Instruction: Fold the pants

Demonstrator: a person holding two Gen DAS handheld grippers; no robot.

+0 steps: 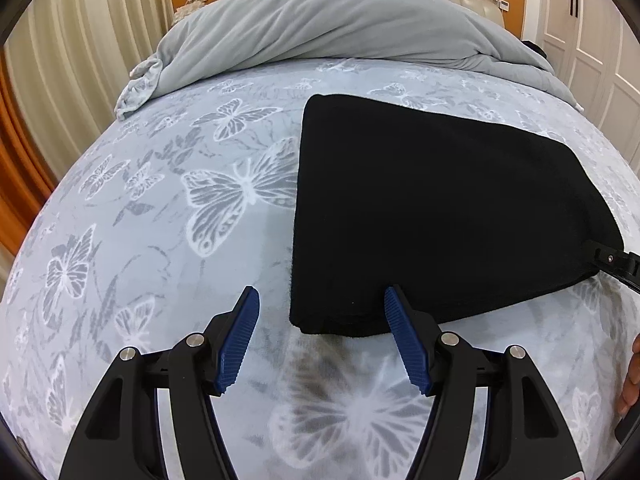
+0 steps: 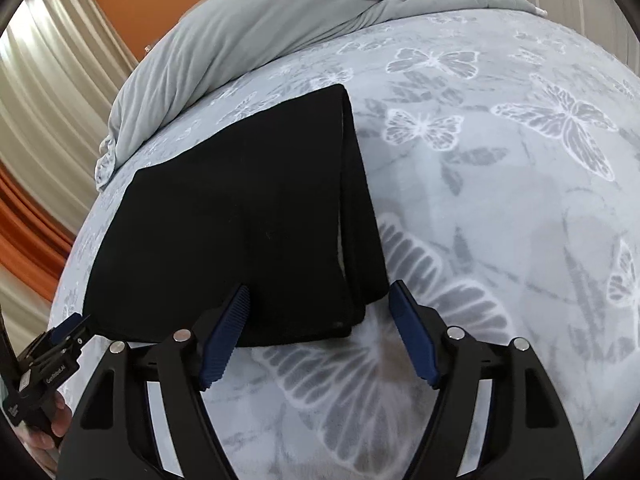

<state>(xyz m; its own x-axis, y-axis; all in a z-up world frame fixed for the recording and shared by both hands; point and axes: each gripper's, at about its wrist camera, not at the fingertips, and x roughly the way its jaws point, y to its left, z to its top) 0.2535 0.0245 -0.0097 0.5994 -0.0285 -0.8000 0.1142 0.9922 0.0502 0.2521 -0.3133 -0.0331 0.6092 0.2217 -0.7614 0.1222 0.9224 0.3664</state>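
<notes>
My left gripper (image 1: 322,300) sits low in the left wrist view, its blue pads spread with nothing pinched between them. The near left corner of the black pants (image 1: 440,220) lies just above and between the fingertips, a little right of centre in the frame; the right pad overlaps the near hem and the left pad hangs over bare bedsheet (image 1: 140,240). I cannot tell whether either pad touches the cloth.

My right gripper (image 2: 320,298) is likewise spread in the right wrist view and grips nothing. The near right corner of the pants falls between its fingertips, with the left pad over the black cloth and the right pad over the butterfly print just past the stacked right edge. In the left wrist view that same gripper shows at the far right of the frame, at the pants' near right corner.

So each hand has its own near corner, and neither is clearly closer than the other. The pants already lie as a folded bundle on the bed, layered edges visible on the right side in the right wrist view, its long sides running away from me toward the upper part of both frames. Beyond its far edge lies a stretch of sheet, then the rumpled grey duvet (image 1: 320,20) near the headboard.

I judge any next fold would carry the near hem away from me, toward that far edge.
</notes>
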